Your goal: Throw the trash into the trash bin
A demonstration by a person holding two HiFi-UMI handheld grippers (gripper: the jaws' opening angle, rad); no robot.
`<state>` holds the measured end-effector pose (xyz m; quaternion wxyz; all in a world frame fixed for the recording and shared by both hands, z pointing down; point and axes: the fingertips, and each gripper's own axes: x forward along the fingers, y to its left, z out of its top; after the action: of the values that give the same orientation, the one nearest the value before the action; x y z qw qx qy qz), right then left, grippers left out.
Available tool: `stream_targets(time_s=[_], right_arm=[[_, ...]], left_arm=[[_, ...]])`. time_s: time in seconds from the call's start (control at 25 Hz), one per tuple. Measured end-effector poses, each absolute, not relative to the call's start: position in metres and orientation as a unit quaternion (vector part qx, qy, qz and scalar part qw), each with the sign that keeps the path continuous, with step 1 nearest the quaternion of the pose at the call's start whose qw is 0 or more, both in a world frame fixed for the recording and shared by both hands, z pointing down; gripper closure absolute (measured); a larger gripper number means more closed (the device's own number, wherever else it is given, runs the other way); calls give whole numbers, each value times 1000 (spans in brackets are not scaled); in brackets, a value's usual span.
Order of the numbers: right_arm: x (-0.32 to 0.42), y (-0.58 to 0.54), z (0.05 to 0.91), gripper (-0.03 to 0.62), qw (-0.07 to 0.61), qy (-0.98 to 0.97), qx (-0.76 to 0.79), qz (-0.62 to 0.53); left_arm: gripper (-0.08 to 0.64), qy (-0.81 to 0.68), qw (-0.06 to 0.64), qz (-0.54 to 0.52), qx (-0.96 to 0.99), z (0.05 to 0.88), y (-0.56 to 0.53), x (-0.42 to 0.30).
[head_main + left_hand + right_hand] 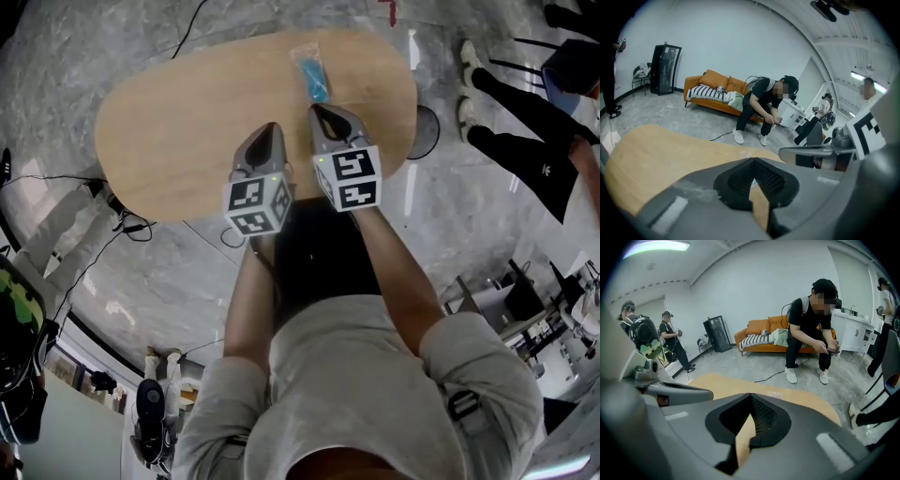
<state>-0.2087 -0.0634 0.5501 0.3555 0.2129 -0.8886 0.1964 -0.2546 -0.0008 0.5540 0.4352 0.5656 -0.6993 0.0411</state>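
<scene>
Two tongs are out in front of me, side by side above the near part of a pale wooden table (169, 131) with rounded ends. My left tongs (272, 127) are clenched shut with nothing in them; in the left gripper view the black ribbed pads (765, 177) meet at the tip and only bare tabletop shows below them. My right tongs (320, 111) are clenched in the same way and are just as empty, their pads (761, 416) closed together over the wood.

Both point away from me and slant down toward the table. The marker cubes sit close to each other, near my wrists.

The trash, a small clear plastic packet (312, 73) with something blue inside, lies flat on the table near its far edge, just ahead of the right tongs' tip and apart from it. Neither pair touches it. From the right gripper view it shows only as a faint pale patch (780, 393) by the far rim.

Grey marbled floor (469, 225) surrounds the table. Beyond it, a person sits bent forward on an orange sofa (712, 89).
</scene>
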Motion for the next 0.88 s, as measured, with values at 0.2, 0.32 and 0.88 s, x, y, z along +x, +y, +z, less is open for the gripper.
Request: stream_targets(time_s=[0.2,0.32,0.88], right_arm=[[-194,-61,579,584,382,-874,220,205],[-188,-68,593,584,391,-868,222,209],[-189,-87,653,374,430,-837,230,249]], left_arm=[[543,-684,453,42,569,581,-2,-237],[543,-677,461,52,572,596,-9,-227],[543,-658,479,71,577,637,-33,-226]])
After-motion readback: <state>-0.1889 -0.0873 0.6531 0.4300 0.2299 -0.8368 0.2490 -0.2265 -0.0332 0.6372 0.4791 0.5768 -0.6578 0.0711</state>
